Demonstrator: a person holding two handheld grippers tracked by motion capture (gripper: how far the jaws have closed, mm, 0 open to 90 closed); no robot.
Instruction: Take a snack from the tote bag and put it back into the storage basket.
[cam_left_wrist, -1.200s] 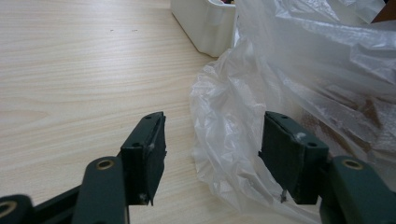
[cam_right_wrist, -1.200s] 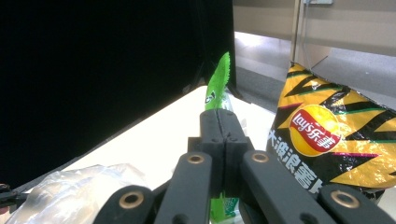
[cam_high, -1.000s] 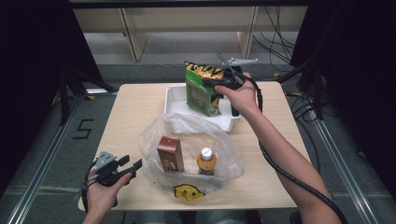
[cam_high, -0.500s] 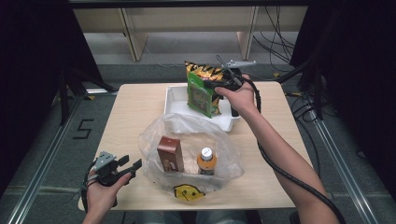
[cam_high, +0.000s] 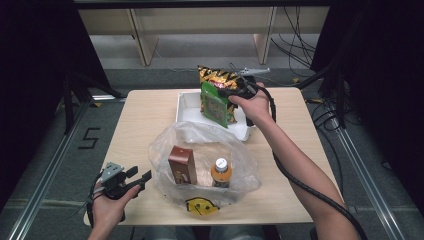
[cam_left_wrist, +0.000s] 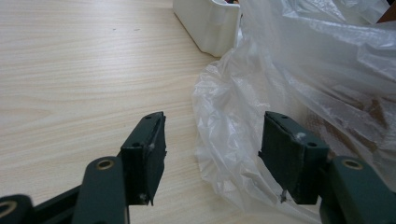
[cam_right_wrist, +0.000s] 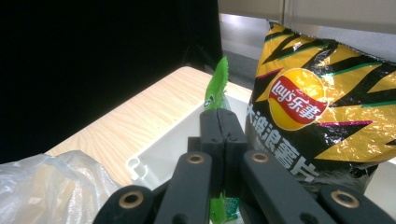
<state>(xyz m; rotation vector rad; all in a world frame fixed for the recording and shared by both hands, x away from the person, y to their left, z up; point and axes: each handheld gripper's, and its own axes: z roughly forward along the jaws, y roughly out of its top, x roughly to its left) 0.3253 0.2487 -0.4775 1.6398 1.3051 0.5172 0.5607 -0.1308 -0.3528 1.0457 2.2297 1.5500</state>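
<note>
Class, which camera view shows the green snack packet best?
The high view: the green packet shows its whole face, hanging from the right gripper above the white tray. The right gripper view gives just its thin edge between shut jaws.

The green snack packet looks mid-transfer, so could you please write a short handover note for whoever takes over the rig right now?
Right gripper: shut on the green packet, held above the white tray.
Left gripper: open, empty, at the clear plastic bag's near-left edge.
In the bag: brown box, orange-capped bottle.
In the tray: yellow chip bag.
Left: probably bag the green packet, then the chip bag.
</note>
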